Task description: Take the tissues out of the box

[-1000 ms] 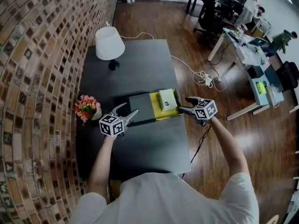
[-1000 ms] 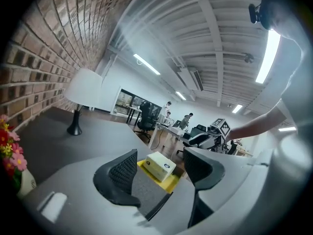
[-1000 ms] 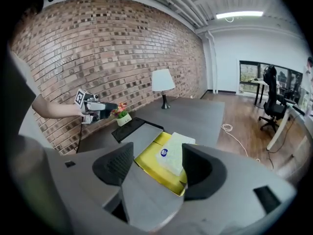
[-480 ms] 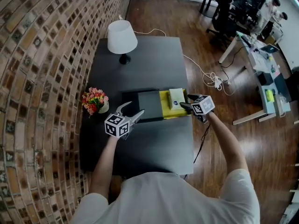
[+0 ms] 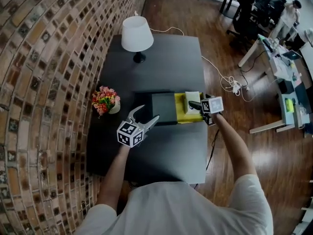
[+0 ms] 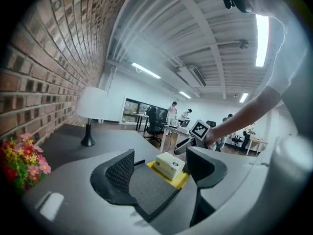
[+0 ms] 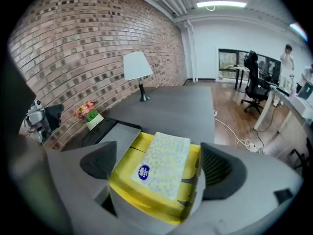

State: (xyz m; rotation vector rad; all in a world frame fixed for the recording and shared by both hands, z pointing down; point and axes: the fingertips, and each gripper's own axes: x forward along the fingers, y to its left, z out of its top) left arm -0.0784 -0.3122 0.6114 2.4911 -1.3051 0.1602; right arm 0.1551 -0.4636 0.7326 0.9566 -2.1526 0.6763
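Grasp on tissues (image 7: 164, 155) prepared
The jaws of the right gripper (image 7: 160, 166) have just been spread wide; the tissues are framed between them, ungripped.

Worn: white short-sleeved T-shirt (image 5: 171, 209), arms bare. Tools: left gripper (image 5: 149, 112) and right gripper (image 5: 194, 105), grey moulded bodies, dark cross-hatched pads (image 6: 121, 170), each bearing a white cube (image 5: 129, 133) printed with black square markers.
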